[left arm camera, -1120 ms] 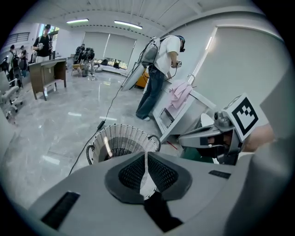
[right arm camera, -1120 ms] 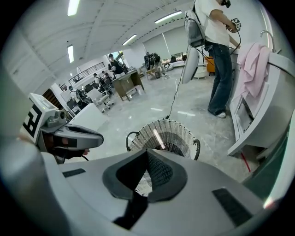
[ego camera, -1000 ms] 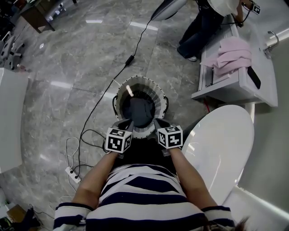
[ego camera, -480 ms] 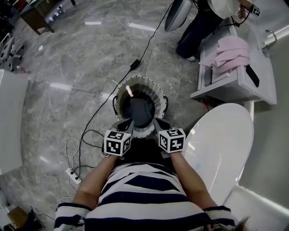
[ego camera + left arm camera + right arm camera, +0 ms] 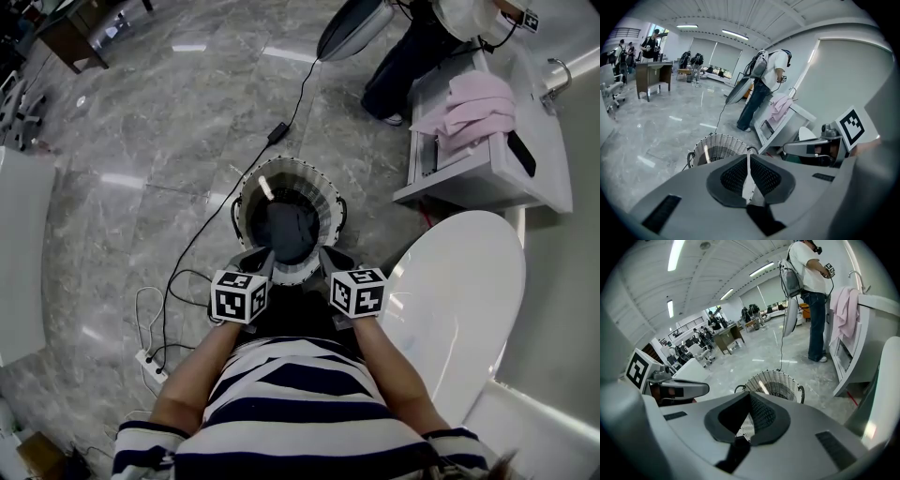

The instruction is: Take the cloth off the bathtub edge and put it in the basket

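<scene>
Plainly, the dark cloth lies bunched in the bottom of the basket, straight ahead of and below both grippers. The left gripper and the right gripper hang side by side over the basket's near rim, each with its fingers pressed together on nothing (their own views show only the basket's weave past the slit). Neither is nearer the cloth; it sits midway between them. The drop looks done, so the coming move is probably a withdrawal up and back. The white oval rim just right of the right gripper, which I take for the bathtub edge, is bare. A pink cloth drapes over a white unit well apart, ahead and to the right.
</scene>
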